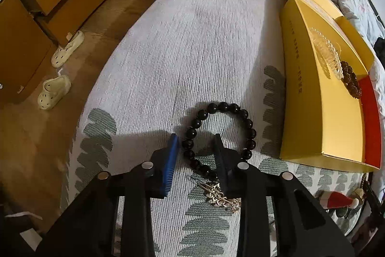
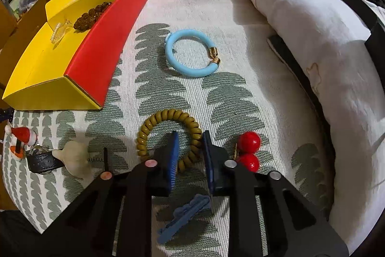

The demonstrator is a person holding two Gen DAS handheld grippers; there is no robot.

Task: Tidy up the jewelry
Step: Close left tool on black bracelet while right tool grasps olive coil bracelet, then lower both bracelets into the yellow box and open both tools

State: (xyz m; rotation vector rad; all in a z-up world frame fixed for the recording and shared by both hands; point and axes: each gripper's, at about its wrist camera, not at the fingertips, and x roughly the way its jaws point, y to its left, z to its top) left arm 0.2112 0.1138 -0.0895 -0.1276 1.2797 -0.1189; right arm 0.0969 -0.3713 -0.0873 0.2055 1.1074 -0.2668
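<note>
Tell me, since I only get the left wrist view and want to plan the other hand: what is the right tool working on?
Observer: The right tool is open, with its fingers on either side of one stretch of an olive coil tie.
Operator: Is anything close enough to get bumped?
Observer: Two red balls lie just to the right of the tool.
Operator: What else is loose over there?
Observer: A blue bangle lies flat beyond the coil tie, outside the box.
</note>
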